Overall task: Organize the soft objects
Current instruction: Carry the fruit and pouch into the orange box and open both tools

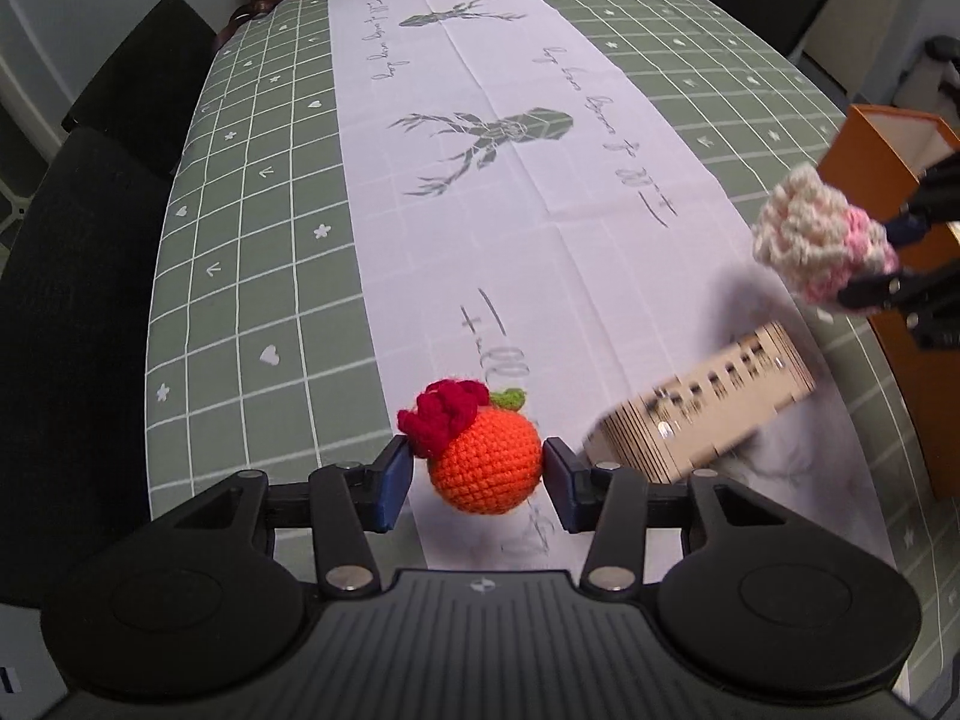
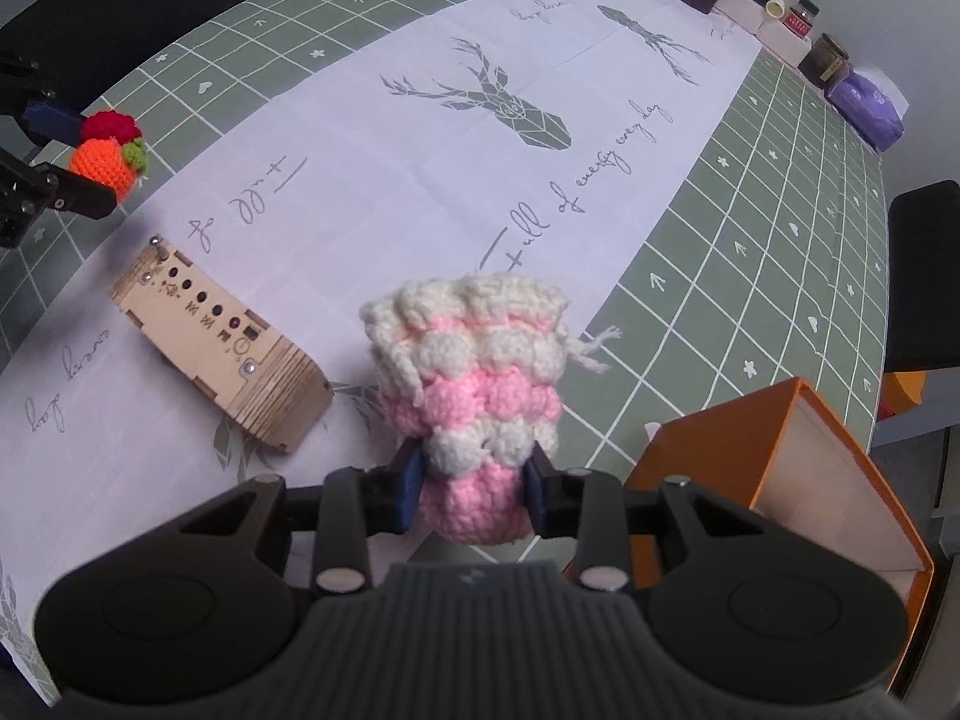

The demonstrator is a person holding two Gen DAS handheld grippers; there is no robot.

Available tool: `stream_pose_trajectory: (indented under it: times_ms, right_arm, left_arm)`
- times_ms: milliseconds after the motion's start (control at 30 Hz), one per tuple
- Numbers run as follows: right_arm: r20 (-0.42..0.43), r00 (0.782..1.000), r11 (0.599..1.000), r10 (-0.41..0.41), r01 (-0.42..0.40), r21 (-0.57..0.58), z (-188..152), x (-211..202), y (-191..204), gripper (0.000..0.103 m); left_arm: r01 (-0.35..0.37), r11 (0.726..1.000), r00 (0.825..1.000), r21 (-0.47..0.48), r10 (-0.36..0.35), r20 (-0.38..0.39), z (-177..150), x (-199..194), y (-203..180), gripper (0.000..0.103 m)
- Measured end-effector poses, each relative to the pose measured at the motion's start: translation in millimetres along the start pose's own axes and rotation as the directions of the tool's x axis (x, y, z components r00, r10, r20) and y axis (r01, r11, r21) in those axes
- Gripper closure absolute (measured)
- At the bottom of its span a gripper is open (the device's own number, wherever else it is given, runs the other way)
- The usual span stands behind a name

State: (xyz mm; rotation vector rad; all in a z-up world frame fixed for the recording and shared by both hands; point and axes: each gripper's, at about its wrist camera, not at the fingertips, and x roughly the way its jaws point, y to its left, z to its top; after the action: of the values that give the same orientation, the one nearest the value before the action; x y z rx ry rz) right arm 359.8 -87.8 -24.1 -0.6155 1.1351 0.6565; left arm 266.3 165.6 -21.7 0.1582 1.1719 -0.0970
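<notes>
Here, each claw pinches round crochet: orange ball (image 1: pixel 486 468), pink-cream pouch (image 2: pixel 474 396).

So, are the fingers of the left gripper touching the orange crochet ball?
Touching. The left wrist view shows both blue pads of the left gripper pressed against the sides of the orange crochet ball, which hangs clear of the table.

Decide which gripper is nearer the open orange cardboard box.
Right. The right gripper hangs beside the orange box; the left gripper is across the wooden block from it.
</notes>
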Motion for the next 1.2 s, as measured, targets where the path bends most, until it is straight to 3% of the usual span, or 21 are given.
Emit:
stream_pose_trajectory:
  times_ms: [367, 733, 967, 1200]
  right_arm:
    - [0.041, 0.999, 0.999, 0.012, -0.009, -0.051, -46, -58, 31, 0.069]
    - [0.108, 0.994, 1.000, 0.020, -0.017, -0.024, -113, -91, 61, 0.069]
    - [0.123, 0.992, 1.000, -0.017, 0.015, 0.016, -140, -120, 47, 0.069]
    - [0.133, 0.986, 0.990, -0.105, 0.091, 0.105, -159, -150, 7, 0.069]
  left_arm:
    - [0.039, 0.993, 0.999, 0.111, -0.040, 0.007, -49, -37, -57, 0.049]
    - [0.110, 0.975, 0.984, 0.192, -0.134, 0.120, -83, -78, -121, 0.049]
    - [0.169, 0.950, 0.961, 0.263, -0.218, 0.171, -75, -102, -162, 0.049]
    - [0.229, 0.914, 0.919, 0.334, -0.316, 0.237, -41, -117, -204, 0.049]
